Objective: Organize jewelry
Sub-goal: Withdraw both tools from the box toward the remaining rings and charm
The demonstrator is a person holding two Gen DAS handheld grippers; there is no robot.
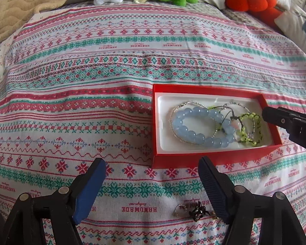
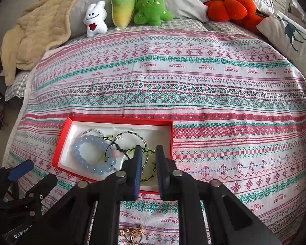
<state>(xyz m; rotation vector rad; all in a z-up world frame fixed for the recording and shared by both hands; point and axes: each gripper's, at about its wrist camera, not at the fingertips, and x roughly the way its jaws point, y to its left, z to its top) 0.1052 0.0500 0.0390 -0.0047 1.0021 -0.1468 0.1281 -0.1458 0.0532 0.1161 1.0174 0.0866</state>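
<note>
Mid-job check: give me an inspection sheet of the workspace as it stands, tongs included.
Surface: patterned cloth spread over a bed.
Job's things: red box holding a blue bead bracelet, a green bead bracelet and thin beaded strands; small jewelry pieces lie loose on the cloth nearer than the box.
Clutter: nothing seen on the cloth.
Grippers: left tongs open, empty, over the cloth; right tongs slightly open above the green bracelet, nothing visibly gripped.
Cables: nothing seen.
Surroundings: plush toys, beige blanket, pillows.

Beaded bracelets (image 1: 202, 125) lie tangled in red box (image 1: 193, 160).
</note>
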